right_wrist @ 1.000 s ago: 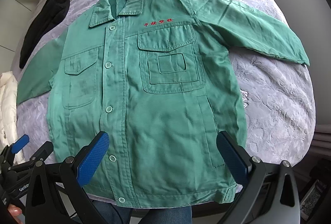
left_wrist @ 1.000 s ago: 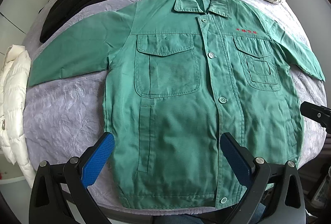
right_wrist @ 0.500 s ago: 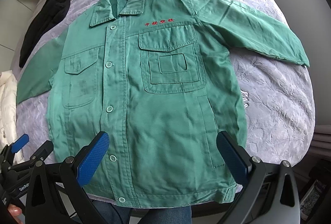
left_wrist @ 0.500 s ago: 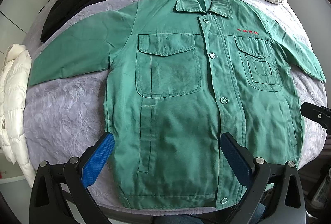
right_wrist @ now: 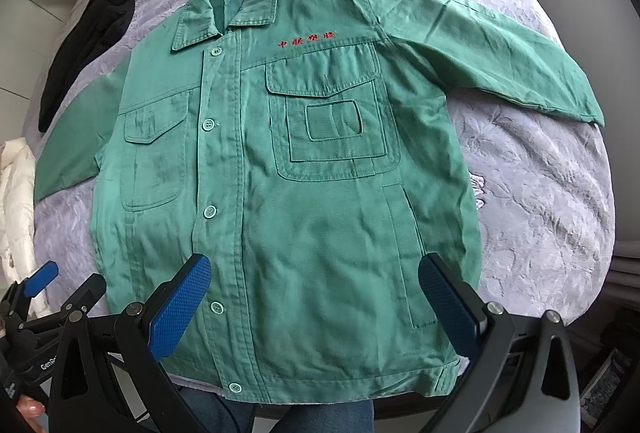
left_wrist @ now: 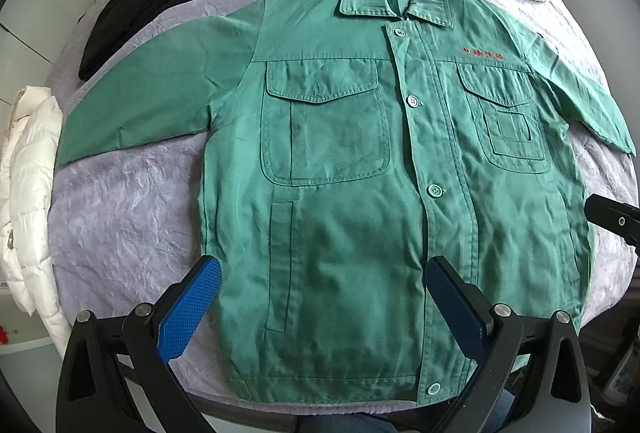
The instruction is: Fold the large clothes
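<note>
Green jacket [right_wrist: 304, 193]: red lettering [right_wrist: 308, 39] legible only right-wrist.

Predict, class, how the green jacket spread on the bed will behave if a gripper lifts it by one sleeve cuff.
The green jacket would likely hang limp: its cloth lies flat with soft creases. The buttoned front probably stays together, since the buttons look fastened. It may drag on the textured grey bedspread rather than slide freely.
</note>
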`<state>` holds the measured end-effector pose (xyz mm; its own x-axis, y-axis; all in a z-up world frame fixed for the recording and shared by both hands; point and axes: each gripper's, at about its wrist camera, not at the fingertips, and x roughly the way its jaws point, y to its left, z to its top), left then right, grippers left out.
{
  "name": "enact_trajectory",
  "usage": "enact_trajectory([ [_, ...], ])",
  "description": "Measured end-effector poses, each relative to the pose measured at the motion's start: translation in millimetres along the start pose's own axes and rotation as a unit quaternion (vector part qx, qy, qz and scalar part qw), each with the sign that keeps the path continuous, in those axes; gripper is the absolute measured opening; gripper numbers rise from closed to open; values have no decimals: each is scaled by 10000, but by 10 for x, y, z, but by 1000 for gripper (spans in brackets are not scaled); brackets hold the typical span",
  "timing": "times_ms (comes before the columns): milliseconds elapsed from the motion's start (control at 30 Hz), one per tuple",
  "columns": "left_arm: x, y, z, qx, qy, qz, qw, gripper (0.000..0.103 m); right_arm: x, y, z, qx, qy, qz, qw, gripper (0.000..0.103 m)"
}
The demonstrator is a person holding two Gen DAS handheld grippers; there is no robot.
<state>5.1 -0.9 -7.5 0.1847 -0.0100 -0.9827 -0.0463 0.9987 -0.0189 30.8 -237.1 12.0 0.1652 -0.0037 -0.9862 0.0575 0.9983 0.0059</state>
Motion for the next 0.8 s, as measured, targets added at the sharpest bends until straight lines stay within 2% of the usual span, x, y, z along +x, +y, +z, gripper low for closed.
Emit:
enact_trajectory([
  [233,8,-132,11,-104,-1,220,9997,102,79,-124,63,-97,112,151,9998,103],
  [400,17,-148,-45,-412,146,-42,9990,102,137,-199,121,-338,192,380,9985,103],
  [500,9,-20,-61,-738,131,-207,9970,102,194,-168,154,-598,232,489,9967,103],
  [667,54,639,22,-1326,-93,-384,9904,102,294,132,215,-1002,194,735,9921,103],
  [800,213,1471,208,-1762,-306,-152,9838,102,251,533,205,-993,23,1154,9883,103],
])
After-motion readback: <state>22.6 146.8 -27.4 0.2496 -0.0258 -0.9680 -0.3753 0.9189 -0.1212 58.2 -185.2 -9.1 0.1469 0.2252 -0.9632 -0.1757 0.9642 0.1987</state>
